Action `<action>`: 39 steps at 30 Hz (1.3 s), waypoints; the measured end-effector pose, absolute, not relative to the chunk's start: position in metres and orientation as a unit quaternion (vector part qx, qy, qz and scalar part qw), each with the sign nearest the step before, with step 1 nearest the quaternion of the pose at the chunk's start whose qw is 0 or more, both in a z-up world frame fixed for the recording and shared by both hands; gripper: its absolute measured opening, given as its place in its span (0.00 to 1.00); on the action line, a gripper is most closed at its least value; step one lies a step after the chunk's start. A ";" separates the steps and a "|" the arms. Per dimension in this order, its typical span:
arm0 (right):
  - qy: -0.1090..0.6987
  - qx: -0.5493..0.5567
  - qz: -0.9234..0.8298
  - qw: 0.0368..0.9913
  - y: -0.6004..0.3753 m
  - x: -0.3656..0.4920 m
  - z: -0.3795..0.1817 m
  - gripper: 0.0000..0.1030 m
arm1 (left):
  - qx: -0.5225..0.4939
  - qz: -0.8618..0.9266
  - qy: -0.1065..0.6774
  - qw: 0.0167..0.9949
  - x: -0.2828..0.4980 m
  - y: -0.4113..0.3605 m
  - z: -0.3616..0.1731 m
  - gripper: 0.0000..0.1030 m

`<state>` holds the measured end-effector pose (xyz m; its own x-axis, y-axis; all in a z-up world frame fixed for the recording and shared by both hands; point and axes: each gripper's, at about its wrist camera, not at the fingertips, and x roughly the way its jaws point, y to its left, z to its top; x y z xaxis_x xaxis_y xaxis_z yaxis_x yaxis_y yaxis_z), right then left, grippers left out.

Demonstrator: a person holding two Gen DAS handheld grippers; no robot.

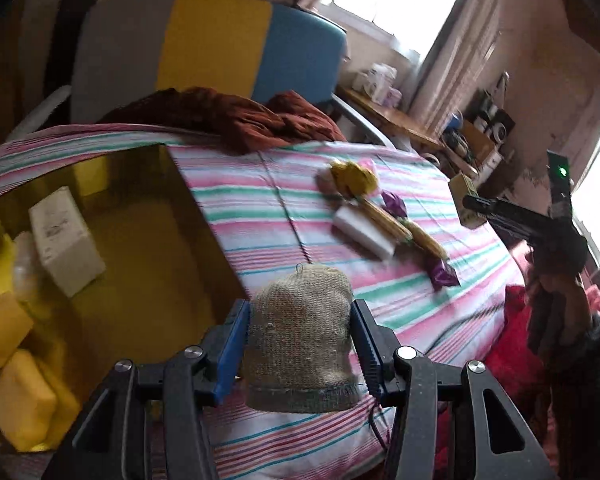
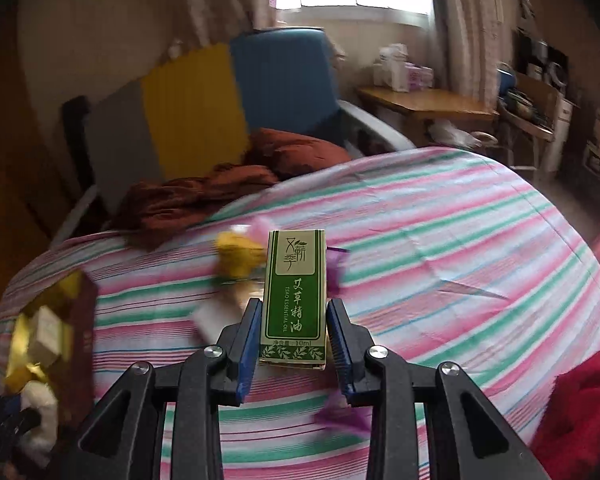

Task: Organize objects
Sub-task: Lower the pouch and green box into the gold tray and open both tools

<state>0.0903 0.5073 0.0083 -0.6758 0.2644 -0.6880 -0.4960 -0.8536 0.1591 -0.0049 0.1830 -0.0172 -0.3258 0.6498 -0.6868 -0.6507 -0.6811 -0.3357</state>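
Closest to us, our left tongs clamp a knitted sock just beside the gold box, likely bound for it. Our right tongs pinch an upright green carton. Beyond the box, snack packets wait on the striped bed, unsorted.

Pink, green and white striped bedsheet; gold-lined box; green-and-cream carton; beige-grey sock.
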 end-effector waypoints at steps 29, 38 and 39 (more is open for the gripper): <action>0.095 -0.434 0.884 -0.144 0.224 -0.021 -0.025 0.31 | -0.396 0.893 -0.047 0.207 -0.141 0.029 0.006 0.50; 0.091 -0.475 0.850 -0.207 0.172 -0.042 -0.055 0.54 | -0.396 0.905 -0.052 0.146 -0.184 0.010 0.008 0.78; 0.091 -0.478 0.848 -0.210 0.169 -0.041 -0.057 0.58 | -0.393 0.908 -0.060 0.136 -0.185 0.005 0.009 0.78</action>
<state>-0.0413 0.1689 -0.0571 -0.4549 -0.4435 -0.7722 0.2697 -0.8951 0.3552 -0.1845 0.0048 0.0089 -0.6543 0.2933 -0.6971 -0.1996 -0.9560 -0.2149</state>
